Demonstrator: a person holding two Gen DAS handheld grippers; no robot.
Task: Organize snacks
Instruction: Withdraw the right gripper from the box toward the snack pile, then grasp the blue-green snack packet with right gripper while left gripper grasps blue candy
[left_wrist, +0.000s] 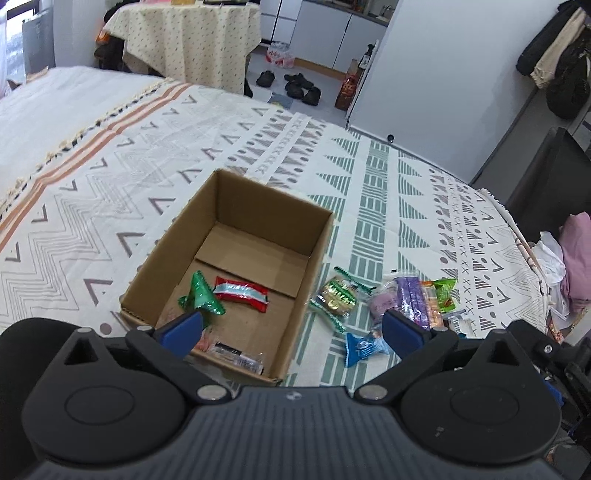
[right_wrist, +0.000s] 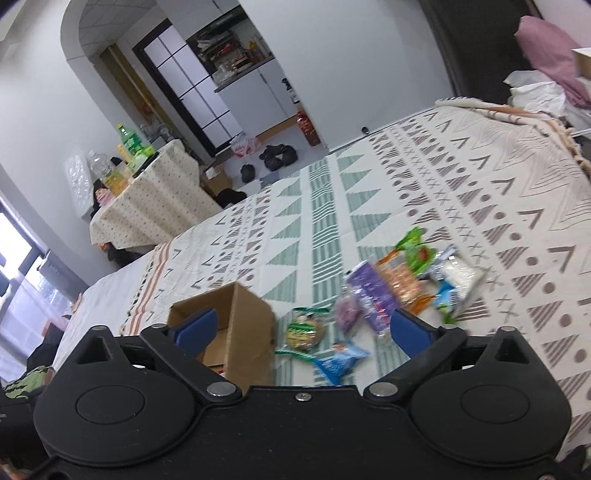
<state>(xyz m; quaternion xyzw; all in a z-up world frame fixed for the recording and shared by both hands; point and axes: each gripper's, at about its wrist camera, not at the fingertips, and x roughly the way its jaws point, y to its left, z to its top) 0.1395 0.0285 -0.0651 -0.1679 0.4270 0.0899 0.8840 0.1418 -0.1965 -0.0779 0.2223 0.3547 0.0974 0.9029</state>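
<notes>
Both grippers, left gripper (left_wrist: 291, 328) and right gripper (right_wrist: 301, 328), gape empty; snacks (left_wrist: 391, 306) lie ahead on the bed beside the box (left_wrist: 236, 258). Light, crinkly, slippery packets — pinch mid-wrapper.

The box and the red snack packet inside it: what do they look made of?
The box: corrugated cardboard, matte brown, with creased folded flaps on its floor. The red snack packet: likely plastic film, glossy, with glare on its pale band and crimped ends.

The snack pile (right_wrist: 402, 284) is blurred in the right wrist view; a left gripper finger (left_wrist: 183, 329) hides a packet (left_wrist: 236, 356) partly.
</notes>
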